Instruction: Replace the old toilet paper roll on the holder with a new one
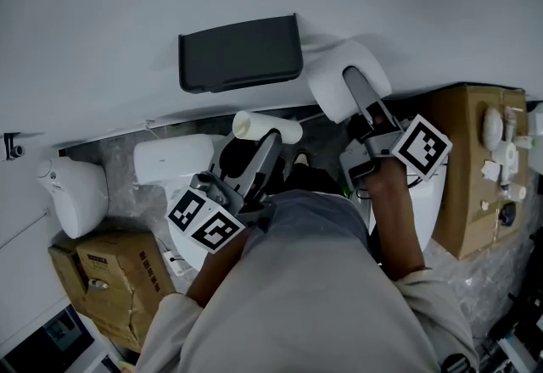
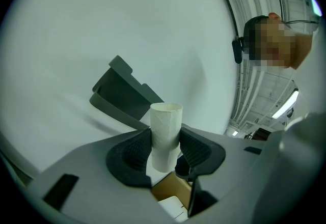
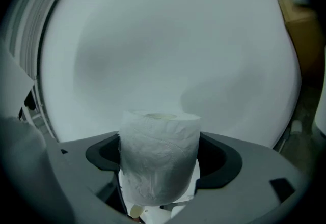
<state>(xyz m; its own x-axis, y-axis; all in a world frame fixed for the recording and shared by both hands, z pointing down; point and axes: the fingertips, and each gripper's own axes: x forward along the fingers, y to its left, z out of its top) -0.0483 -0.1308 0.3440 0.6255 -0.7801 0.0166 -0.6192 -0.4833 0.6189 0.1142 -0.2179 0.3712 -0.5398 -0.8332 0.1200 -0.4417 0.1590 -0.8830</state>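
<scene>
left gripper (image 2: 165, 149) clamped on empty cardboard tube (image 2: 166, 123); right gripper (image 3: 159, 167) clamped on full toilet paper roll (image 3: 160, 141); dark holder (image 1: 240, 52) upper centre.

1 roll (image 3: 159, 157), 1 tube (image 2: 165, 134), 1 holder (image 1: 240, 53), prob. 2 boxes (image 1: 110, 278) (image 1: 471, 168).

Your head camera looked steeply down over your chest at the holder (image 1: 240, 52) on the white wall (image 1: 102, 7). The left gripper (image 2: 165, 147) camera sat close behind the cardboard tube (image 2: 166, 125) between its jaws, facing that same holder. The right gripper (image 3: 159, 164) camera, equally near its new roll (image 3: 159, 149), faced the wall too.
</scene>
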